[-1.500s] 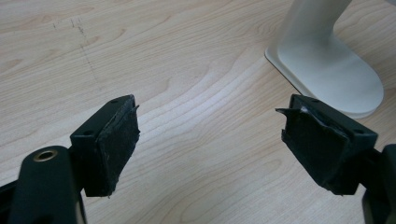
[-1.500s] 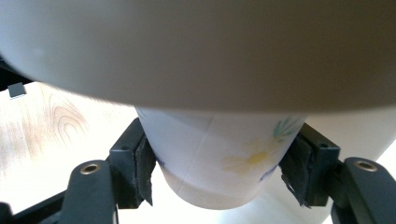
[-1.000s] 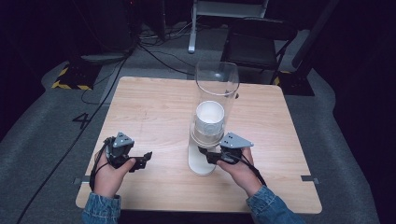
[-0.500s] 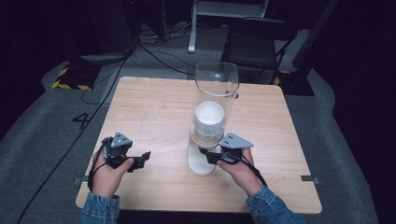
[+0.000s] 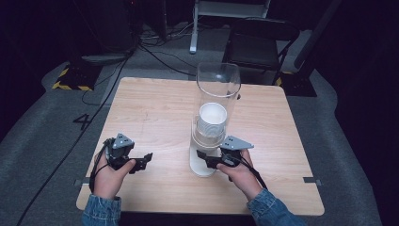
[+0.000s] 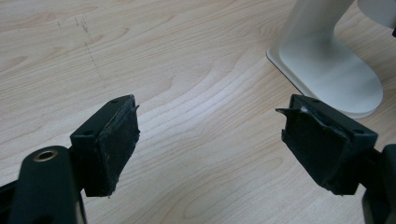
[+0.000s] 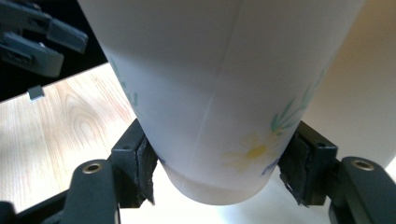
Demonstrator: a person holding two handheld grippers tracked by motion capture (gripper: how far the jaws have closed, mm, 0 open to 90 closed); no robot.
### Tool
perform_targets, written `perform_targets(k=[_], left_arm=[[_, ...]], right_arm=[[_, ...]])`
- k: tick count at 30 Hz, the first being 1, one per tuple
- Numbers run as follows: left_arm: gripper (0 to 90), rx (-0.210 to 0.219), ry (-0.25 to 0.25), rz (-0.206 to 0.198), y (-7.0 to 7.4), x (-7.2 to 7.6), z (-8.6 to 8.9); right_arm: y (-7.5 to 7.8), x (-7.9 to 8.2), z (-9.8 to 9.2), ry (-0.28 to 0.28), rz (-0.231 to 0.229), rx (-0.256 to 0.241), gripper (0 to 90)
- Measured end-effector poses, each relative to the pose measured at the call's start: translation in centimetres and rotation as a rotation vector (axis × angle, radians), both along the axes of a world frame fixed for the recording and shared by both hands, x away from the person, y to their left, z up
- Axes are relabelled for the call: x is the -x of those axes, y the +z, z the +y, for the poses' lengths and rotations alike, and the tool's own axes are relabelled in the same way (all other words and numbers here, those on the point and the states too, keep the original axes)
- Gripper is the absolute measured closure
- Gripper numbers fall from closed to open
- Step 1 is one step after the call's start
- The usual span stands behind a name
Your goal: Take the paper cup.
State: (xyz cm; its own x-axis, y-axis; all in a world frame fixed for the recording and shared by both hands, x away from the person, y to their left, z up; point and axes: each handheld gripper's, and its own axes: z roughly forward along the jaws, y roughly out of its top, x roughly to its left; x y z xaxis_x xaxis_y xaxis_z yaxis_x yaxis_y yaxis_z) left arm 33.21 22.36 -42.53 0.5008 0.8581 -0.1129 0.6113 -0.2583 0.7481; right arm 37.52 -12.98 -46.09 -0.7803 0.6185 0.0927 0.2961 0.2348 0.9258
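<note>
Now the right gripper closes its black jaws on both sides of the white paper cup with a yellow flower print, near its bottom, a grip the right gripper view makes clear. From the high view, that cup stands upright, mouth up, at the bottom of the tall clear plastic tube on its white oval base. Nearer and left, the left gripper hangs wide open over the light wooden table.
</note>
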Motion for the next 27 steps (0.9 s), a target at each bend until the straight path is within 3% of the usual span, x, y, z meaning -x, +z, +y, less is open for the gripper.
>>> perform_targets(k=[8, 13, 14, 27], left_arm=[[18.7, -0.001, -0.006, 0.000, 0.0, -0.2, -0.2], [18.7, -0.001, -0.011, -0.002, 0.1, -0.3, -0.4], [18.7, -0.001, -0.014, 0.000, 0.1, -0.4, -0.5], [18.7, 0.004, -0.024, -0.003, 0.1, -0.8, -0.8]], right_arm=[[-0.5, 0.1, -0.1, -0.011, -0.019, 0.034, 35.9], [-1.6, 0.1, -0.2, -0.009, 0.003, 0.051, 35.9], [-2.0, 0.0, -0.2, -0.011, 0.004, 0.079, 35.9], [-3.3, 0.1, -0.3, -0.022, 0.046, 0.120, 35.9]])
